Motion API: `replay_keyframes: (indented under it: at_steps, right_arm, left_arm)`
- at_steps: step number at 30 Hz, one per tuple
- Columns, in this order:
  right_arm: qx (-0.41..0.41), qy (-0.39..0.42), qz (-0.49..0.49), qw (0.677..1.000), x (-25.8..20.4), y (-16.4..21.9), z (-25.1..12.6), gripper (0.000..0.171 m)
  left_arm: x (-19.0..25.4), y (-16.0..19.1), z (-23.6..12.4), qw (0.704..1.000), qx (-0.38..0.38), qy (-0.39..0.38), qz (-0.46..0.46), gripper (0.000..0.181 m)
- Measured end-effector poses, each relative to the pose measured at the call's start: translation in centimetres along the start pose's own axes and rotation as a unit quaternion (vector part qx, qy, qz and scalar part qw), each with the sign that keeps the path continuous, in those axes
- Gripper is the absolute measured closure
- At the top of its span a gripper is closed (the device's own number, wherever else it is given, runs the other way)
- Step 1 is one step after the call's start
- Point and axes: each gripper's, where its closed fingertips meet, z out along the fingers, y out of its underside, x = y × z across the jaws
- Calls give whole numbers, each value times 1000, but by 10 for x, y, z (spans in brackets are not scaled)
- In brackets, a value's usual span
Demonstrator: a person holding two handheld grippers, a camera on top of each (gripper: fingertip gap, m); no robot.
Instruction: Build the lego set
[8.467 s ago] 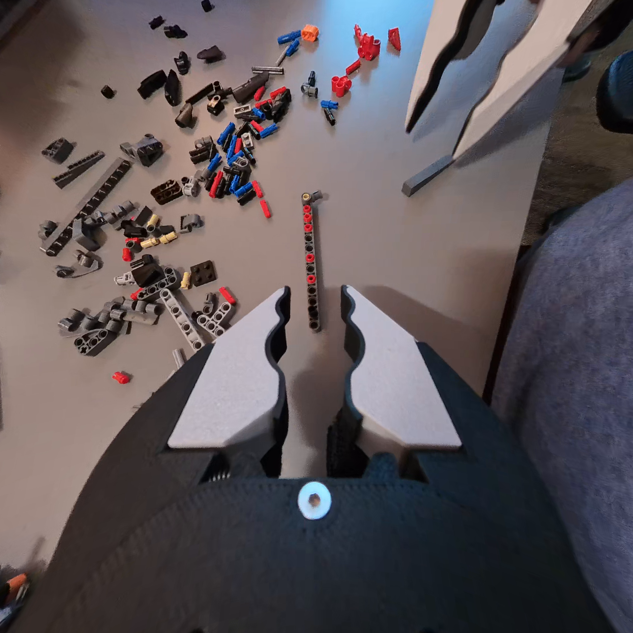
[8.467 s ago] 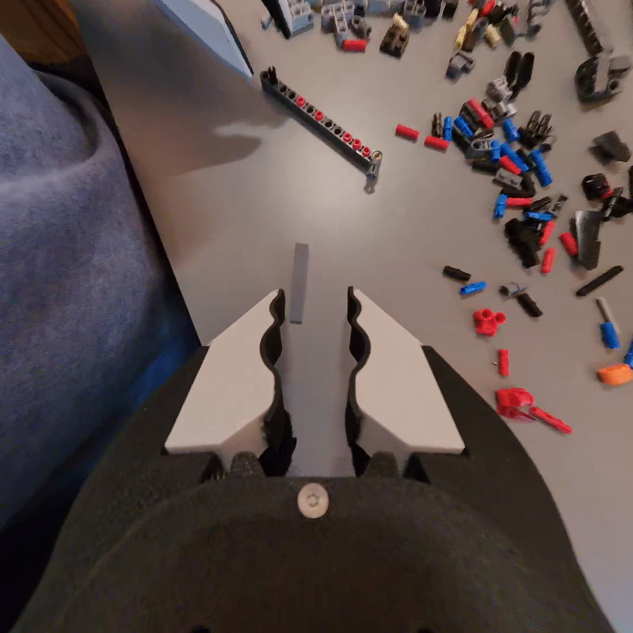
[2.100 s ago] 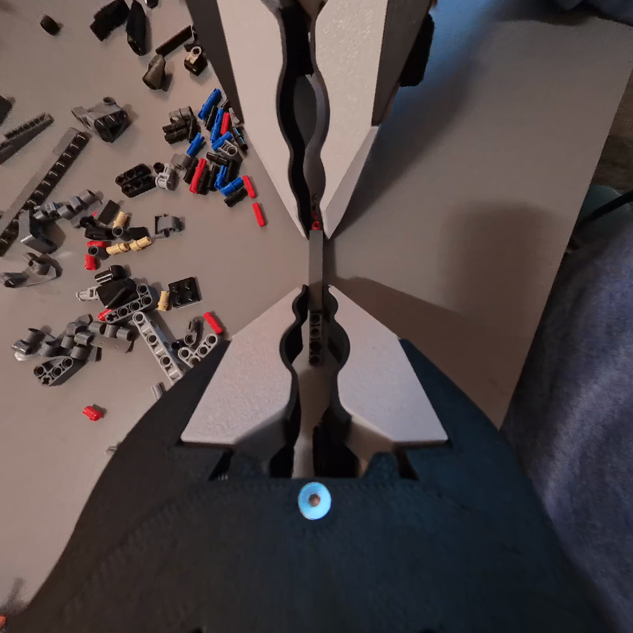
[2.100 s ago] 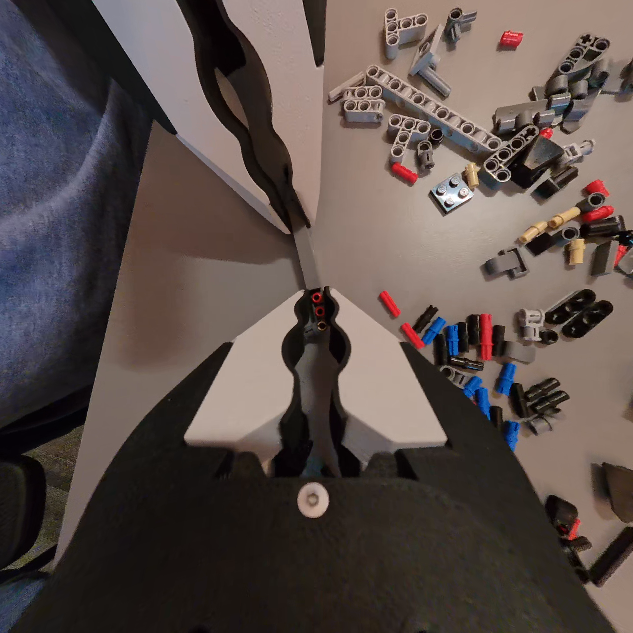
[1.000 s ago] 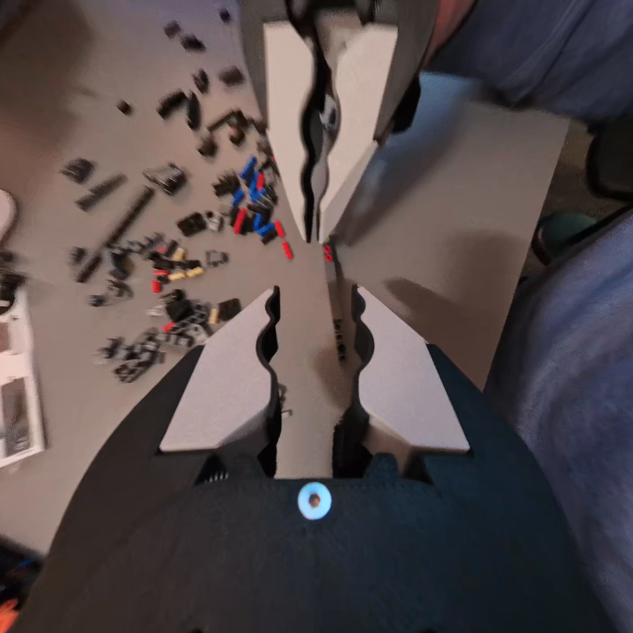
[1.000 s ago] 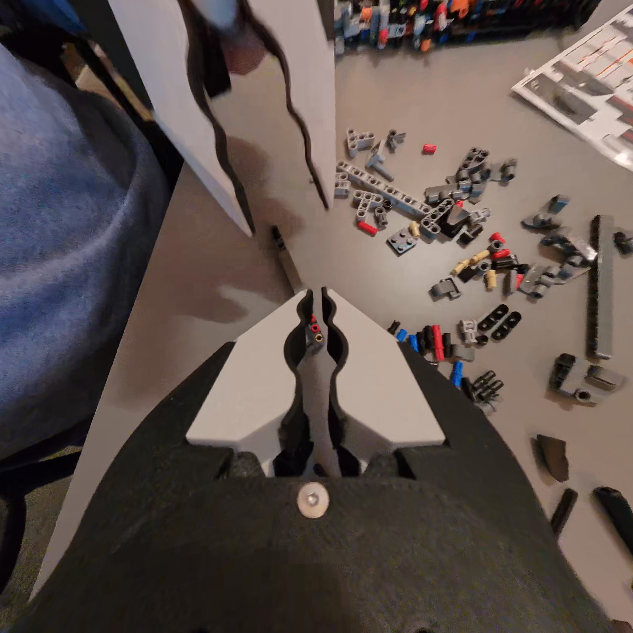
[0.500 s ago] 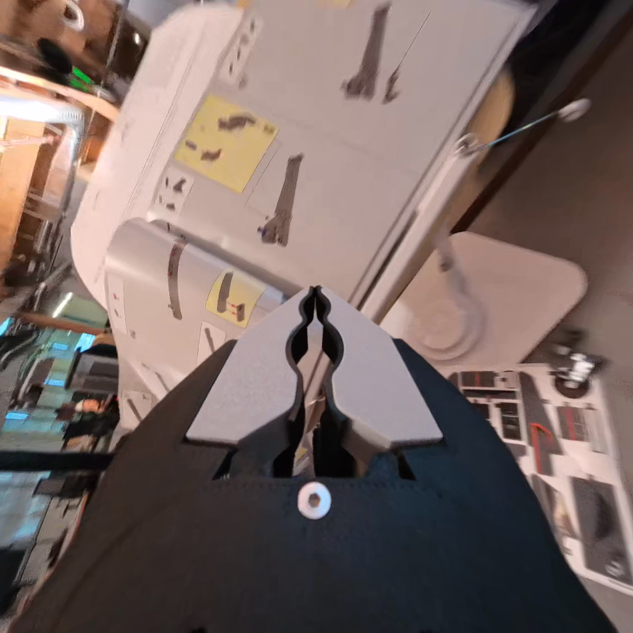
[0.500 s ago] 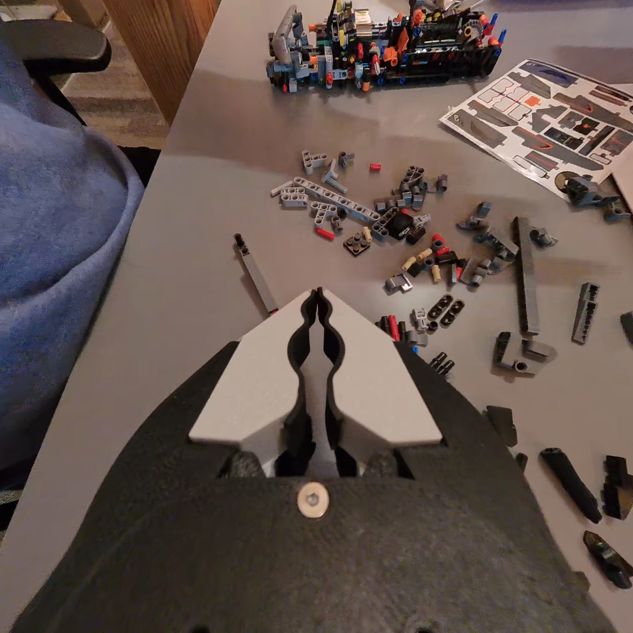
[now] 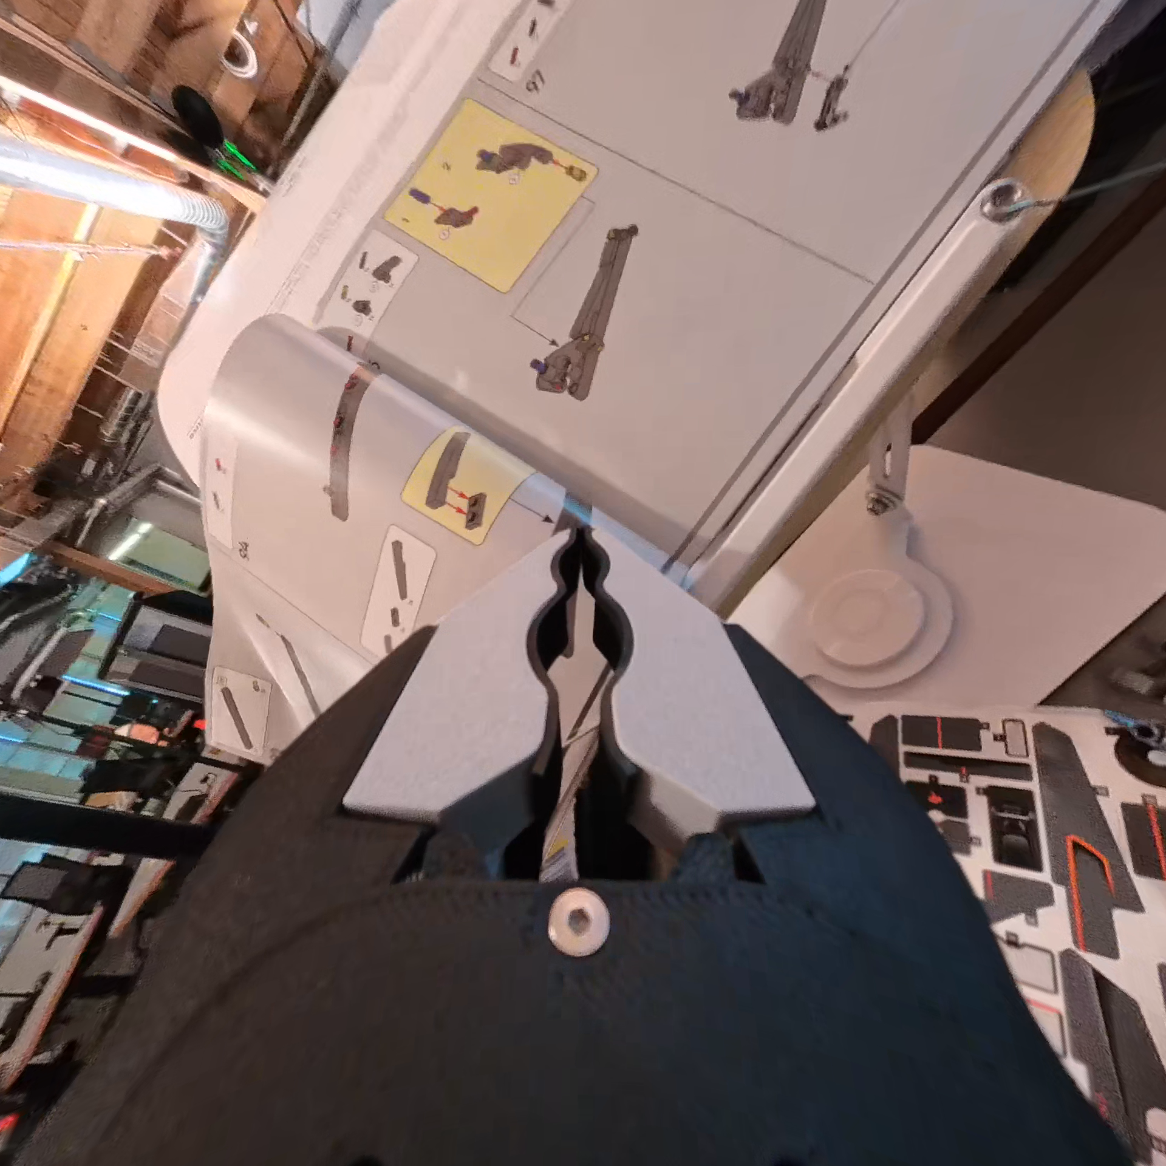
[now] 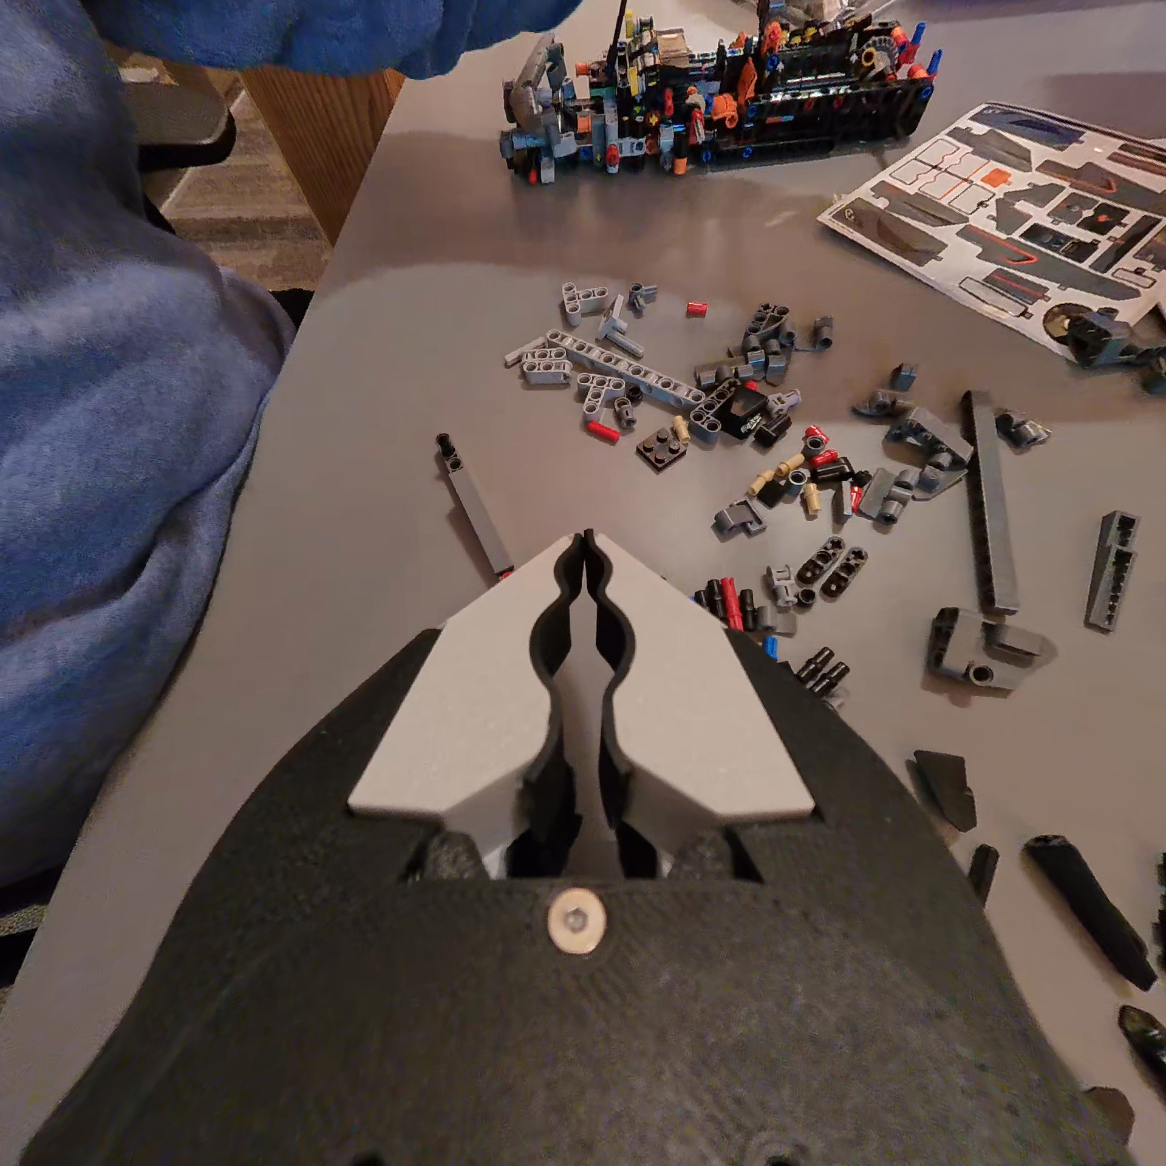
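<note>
In the left wrist view my left gripper (image 9: 577, 533) is shut on the edge of a curled page (image 9: 303, 441) of the open instruction booklet (image 9: 694, 315), which stands on a white holder. The page edge runs between the fingers. In the right wrist view my right gripper (image 10: 583, 536) is shut and empty above the grey table (image 10: 378, 315). A long dark grey beam (image 10: 476, 505) lies just ahead of it to the left. Loose pieces (image 10: 757, 429) are scattered ahead to the right. The partly built model (image 10: 713, 101) stands at the far edge.
A sticker sheet (image 10: 1022, 214) lies at the far right and also shows in the left wrist view (image 9: 1041, 820). The holder's white base (image 9: 883, 606) sits beside it. A person's blue sleeve (image 10: 94, 441) is along the table's left edge. Black pieces (image 10: 1085, 908) lie at the near right. My hands' fingertips stand some 40 cm from each other. Both grippers' tips are roughly 30 cm from the partly built model (image 10: 713, 101).
My left gripper swung up from the table to the booklet and shut on a page. My right gripper no longer holds the small piece and has pulled back and up.
</note>
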Motion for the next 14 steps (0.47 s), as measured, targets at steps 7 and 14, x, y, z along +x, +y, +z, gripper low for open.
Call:
replay_keyframes:
  at_steps: [7, 14]
  right_arm:
    - [-2, -4, -2, 1000, -1, 1, 1, 171]
    - [6, -7, -3, 1000, -3, -2, 0, 171]
  left_arm:
    - [-2, 3, -7, 999, 12, -4, -33, 181]
    - [-2, 15, -5, 999, -9, 7, -45, 181]
